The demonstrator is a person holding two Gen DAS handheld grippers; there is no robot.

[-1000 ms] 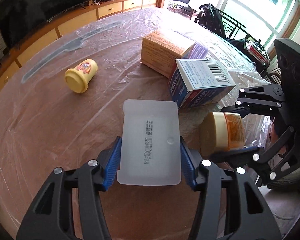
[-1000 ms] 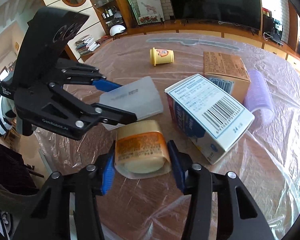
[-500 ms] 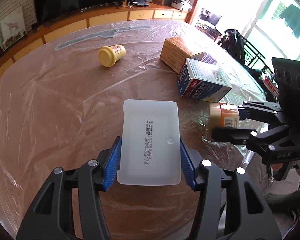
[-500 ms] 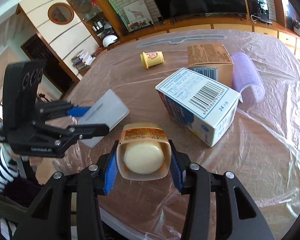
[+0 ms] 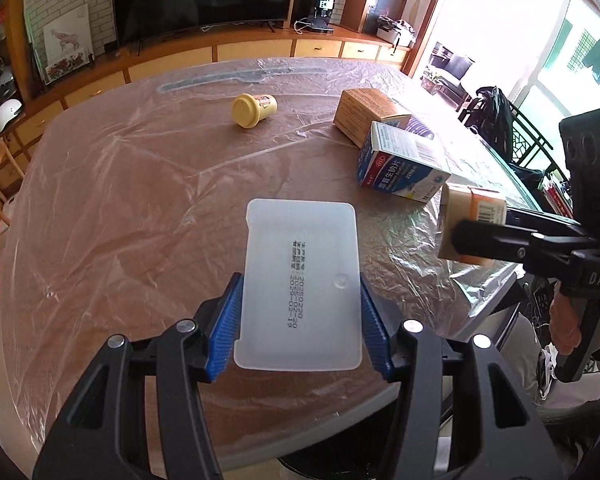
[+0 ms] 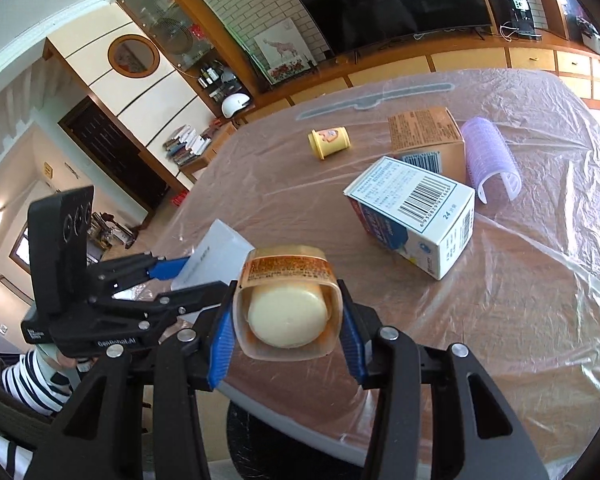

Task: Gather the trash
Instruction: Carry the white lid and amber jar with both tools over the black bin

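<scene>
both loads have lifted back off the table [image 5: 140, 208], left gripper [image 5: 300, 322] clamped on the white tray [image 5: 300, 280], right gripper [image 6: 286, 330] on the orange cup [image 6: 286, 300], ready for binning.

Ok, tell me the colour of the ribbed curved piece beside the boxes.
Pale purple curved piece; clearest in the right wrist view.

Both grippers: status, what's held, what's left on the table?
Left gripper shut on white plastic tray. Right gripper shut on orange pudding cup. Both lifted off table. Yellow cup, two cartons and purple roller remain.
</scene>
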